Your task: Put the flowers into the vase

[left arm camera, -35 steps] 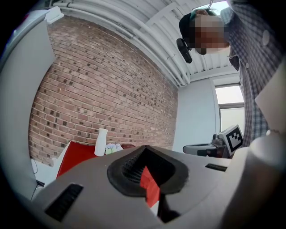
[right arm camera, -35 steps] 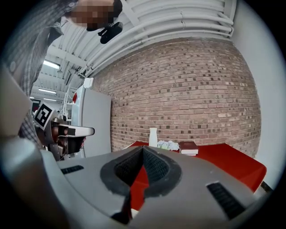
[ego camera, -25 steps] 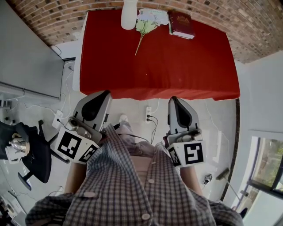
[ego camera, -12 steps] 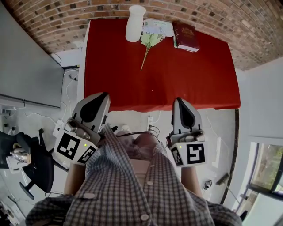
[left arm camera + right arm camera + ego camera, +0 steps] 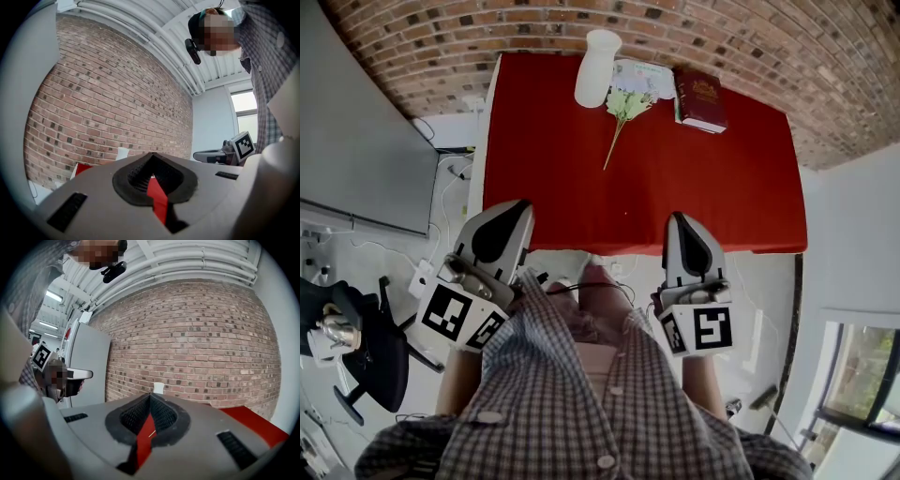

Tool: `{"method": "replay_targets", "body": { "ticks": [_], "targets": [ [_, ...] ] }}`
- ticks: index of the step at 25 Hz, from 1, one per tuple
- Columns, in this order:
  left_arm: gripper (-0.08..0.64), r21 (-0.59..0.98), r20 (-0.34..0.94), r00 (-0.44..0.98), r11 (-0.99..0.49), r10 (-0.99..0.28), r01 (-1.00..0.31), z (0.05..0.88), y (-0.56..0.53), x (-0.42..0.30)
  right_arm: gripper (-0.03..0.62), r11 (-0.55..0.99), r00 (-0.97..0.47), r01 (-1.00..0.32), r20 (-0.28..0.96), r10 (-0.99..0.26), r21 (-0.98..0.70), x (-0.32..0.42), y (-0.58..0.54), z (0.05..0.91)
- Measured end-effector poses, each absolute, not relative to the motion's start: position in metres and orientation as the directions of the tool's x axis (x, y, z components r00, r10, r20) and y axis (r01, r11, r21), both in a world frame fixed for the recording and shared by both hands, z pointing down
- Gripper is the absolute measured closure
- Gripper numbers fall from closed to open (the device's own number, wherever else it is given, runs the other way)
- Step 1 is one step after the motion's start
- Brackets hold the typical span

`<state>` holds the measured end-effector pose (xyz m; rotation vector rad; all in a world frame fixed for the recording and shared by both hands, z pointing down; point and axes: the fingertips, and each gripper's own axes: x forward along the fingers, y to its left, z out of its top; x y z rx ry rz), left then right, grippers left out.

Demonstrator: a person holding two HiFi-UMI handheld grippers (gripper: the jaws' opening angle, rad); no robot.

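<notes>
Red-covered desk [image 5: 694, 178] set against a brick wall [image 5: 441, 37], with the person standing on the pale floor [image 5: 773, 281] short of its near edge. Both grippers are held about level and side by side. The left gripper [image 5: 517, 208] and the right gripper [image 5: 679, 223] each have their fingers pressed together with nothing between them; in the two gripper views only a sliver of red cloth shows beyond the closed fingers. The flowers [image 5: 626, 105] lie flat on the desk well ahead of the fingers, between the lines along which the two grippers point, blooms toward the wall and stem trailing back toward the person. The white vase [image 5: 597, 67] stands upright just left of the blooms, and a dark red book [image 5: 700, 98] lies to their right. Compared with a second ago, the desk sits lower and fuller in the head view and the whole vase is now visible, so the person has advanced toward it. The task is judged to be in its approach phase: the fingers must part before either gripper can take the stem.
</notes>
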<state>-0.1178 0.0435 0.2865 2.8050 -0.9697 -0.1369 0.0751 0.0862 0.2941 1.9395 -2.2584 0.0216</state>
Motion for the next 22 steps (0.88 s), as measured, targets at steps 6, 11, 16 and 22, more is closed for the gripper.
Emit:
{"method": "replay_targets", "body": {
  "ticks": [6,11,16,22],
  "targets": [
    [0.558,0.185,-0.032,0.762,-0.753,-0.647,-0.632,0.287,0.023,-0.11,0.592,0.2,-0.188,-0.975,0.125,-0.974,0.093,0.08,0.06,0.295],
    [0.558,0.189,-0.024,0.748,-0.737,-0.664,-0.648,0.287,-0.003,-0.094,0.592,0.23,-0.216,-0.97,0.154,-0.964,0.078,0.094,0.031,0.302],
    [0.558,0.199,-0.023,0.748,-0.737,-0.663,-0.646,0.286,-0.03,-0.068,0.592,0.269,-0.253,-0.961,0.186,-0.949,0.067,0.11,0.002,0.312],
    [0.558,0.154,0.009,0.74,-0.731,-0.672,-0.665,0.289,-0.064,-0.039,0.591,0.309,-0.295,-0.951,0.21,-0.932,0.032,0.125,-0.032,0.322]
  ]
}}
